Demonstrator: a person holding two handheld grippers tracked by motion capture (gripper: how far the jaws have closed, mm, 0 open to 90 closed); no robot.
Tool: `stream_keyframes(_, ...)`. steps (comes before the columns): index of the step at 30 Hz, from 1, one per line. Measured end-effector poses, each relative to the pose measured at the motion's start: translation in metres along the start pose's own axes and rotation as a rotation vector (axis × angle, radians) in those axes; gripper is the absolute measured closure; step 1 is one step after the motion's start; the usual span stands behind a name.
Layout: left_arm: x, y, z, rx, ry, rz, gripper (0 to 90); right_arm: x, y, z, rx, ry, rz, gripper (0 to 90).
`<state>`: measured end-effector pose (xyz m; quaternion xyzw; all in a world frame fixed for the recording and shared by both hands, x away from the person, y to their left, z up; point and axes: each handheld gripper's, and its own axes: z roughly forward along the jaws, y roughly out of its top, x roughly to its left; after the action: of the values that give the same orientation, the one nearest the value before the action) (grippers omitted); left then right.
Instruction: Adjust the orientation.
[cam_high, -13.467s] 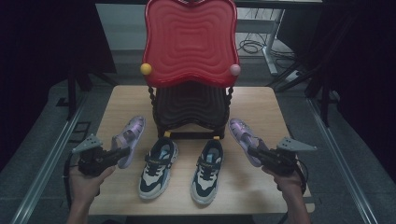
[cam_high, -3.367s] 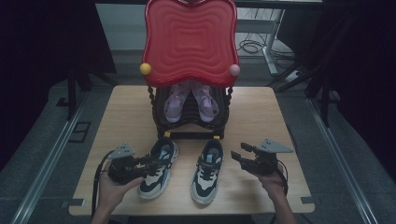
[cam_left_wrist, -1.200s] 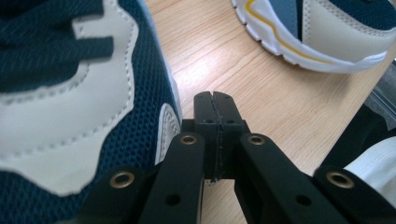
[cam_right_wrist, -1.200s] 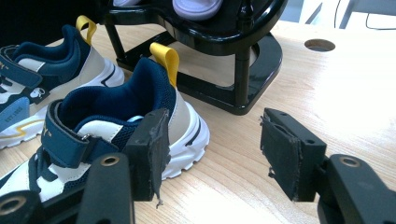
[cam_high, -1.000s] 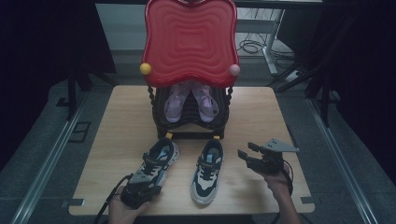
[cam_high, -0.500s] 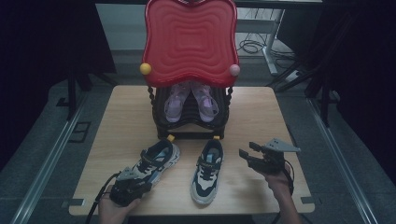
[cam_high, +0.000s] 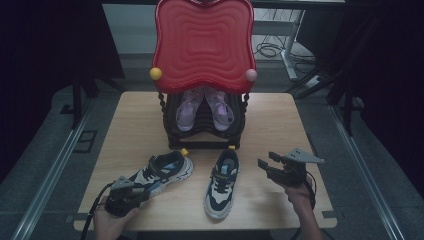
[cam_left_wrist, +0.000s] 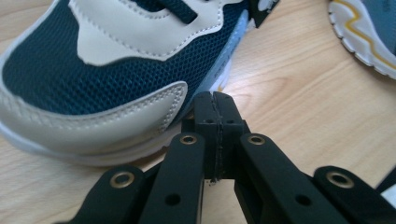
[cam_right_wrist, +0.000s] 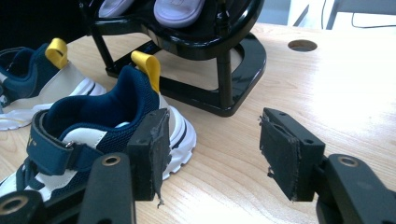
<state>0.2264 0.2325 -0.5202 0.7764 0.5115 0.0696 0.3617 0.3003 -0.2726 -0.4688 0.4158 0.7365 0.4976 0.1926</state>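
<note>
Two navy-and-white sneakers lie on the wooden table (cam_high: 280, 125) in front of a black shoe rack (cam_high: 205, 137). The left sneaker (cam_high: 162, 172) lies slanted, toe toward the front left. My left gripper (cam_high: 141, 192) is shut with nothing between its pads, and its tip (cam_left_wrist: 215, 100) rests by the sole edge at that sneaker's toe (cam_left_wrist: 93, 70). The right sneaker (cam_high: 222, 182) points toward the front edge. My right gripper (cam_high: 265, 167) stands open just right of its heel (cam_right_wrist: 93, 126), the jaws (cam_right_wrist: 212, 149) apart and empty.
A pair of purple shoes (cam_high: 202, 107) sits on the rack under its big red wavy top (cam_high: 202, 45). The rack's black base ring (cam_right_wrist: 233, 65) curves close ahead of the right gripper. A round hole (cam_right_wrist: 302, 45) is in the table beyond it.
My left gripper has slid left along the front edge, and the left sneaker has swung with it, its toe now further left. The right gripper has stayed put.
</note>
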Motion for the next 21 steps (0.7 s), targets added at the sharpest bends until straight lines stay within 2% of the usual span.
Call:
stream_keyframes(2,0.005,0.001,-0.001,-0.005,0.01,-0.008,90.0,0.0,0.0,0.0,-0.004,0.001,0.007,42.9)
stream_keyframes(6,0.014,0.002,-0.002,-0.013,0.023,-0.022,90.0,-0.002,0.0,0.0,-0.013,0.033,0.037,42.7)
stream_keyframes(13,0.029,0.006,-0.002,-0.019,0.044,-0.04,90.0,-0.002,-0.001,0.0,-0.008,0.036,0.03,42.4)
stream_keyframes(17,0.039,0.009,0.0,-0.017,0.043,-0.056,90.0,-0.004,-0.002,0.001,-0.006,0.035,0.037,42.5)
stream_keyframes(21,0.042,0.012,0.001,-0.016,0.042,-0.057,90.0,-0.006,-0.003,0.002,0.0,0.036,0.044,42.4)
